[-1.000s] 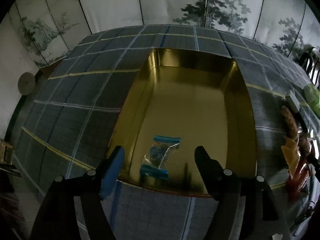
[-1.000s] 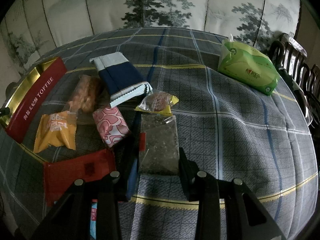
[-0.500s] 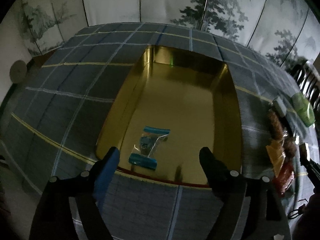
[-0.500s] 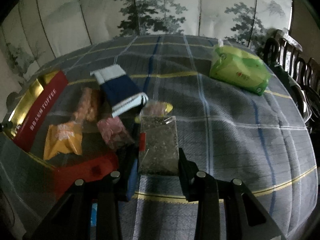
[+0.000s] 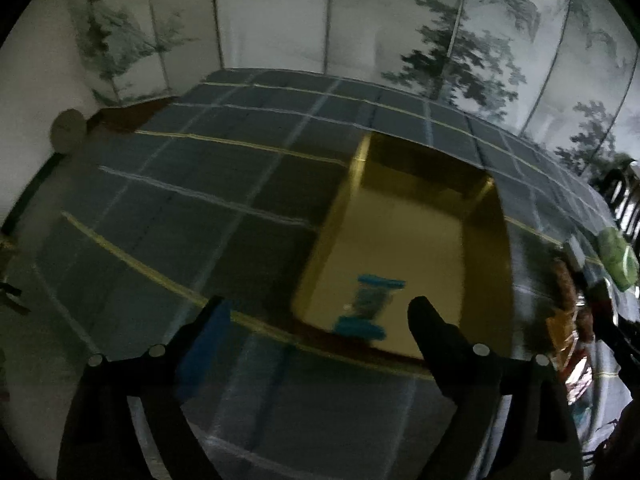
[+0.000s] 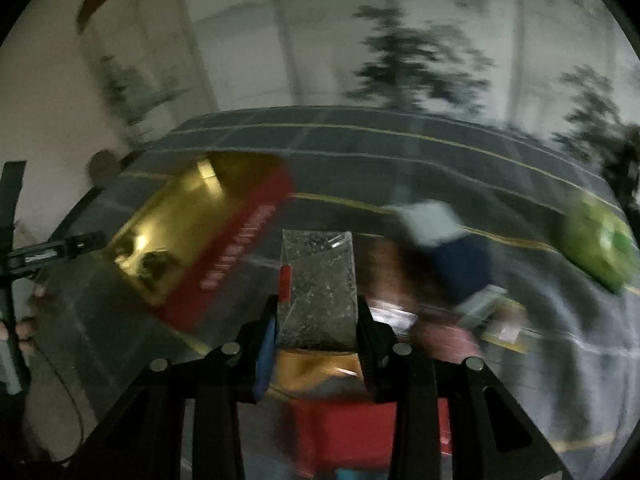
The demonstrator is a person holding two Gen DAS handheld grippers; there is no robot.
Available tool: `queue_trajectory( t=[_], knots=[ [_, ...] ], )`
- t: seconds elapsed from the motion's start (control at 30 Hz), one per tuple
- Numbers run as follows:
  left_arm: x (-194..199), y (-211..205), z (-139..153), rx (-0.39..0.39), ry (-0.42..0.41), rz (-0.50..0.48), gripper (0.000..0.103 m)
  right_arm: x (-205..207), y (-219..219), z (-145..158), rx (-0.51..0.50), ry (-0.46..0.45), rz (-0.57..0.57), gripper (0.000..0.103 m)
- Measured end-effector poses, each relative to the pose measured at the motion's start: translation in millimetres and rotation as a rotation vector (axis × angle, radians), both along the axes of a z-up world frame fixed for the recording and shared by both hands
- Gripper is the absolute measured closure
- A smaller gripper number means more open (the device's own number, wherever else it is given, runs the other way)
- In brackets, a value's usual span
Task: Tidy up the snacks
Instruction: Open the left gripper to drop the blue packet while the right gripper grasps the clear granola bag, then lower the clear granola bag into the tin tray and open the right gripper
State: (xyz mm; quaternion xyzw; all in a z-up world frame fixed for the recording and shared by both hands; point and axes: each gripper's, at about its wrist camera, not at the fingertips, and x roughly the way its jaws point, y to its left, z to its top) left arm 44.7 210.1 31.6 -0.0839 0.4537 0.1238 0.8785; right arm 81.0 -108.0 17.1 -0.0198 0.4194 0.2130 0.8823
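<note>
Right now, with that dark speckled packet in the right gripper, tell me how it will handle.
The speckled packet stands out unsupported from the right gripper, so probably fairly stiff and light. Its clear glossy wrap looks slippery; it may slide if the grip loosens.

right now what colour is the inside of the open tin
Shiny gold inside the tin, clearest in the left wrist view.

One gold tin (image 5: pixel 404 216), one blue-ended packet (image 5: pixel 370 306) inside, perhaps seven loose snacks.
</note>
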Motion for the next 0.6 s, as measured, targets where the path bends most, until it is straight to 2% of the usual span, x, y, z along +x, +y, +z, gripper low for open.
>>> queue_trajectory(
  t=[0.27, 0.4, 0.6],
  knots=[
    [-23.4, 29.9, -2.1, 0.031, 0.014, 0.088, 0.011, 6.1, 101.0, -1.9, -0.057, -0.019, 0.234, 0.068],
    [-28.7, 34.3, -8.6, 0.06, 0.039, 0.112, 0.011, 9.6, 135.8, -3.9, -0.085, -0.026, 0.292, 0.068],
    [-32.2, 38.7, -15.6, 0.094, 0.061, 0.129, 0.011, 12.7, 160.0, -9.0, -0.129, -0.02, 0.321, 0.068]
  ],
)
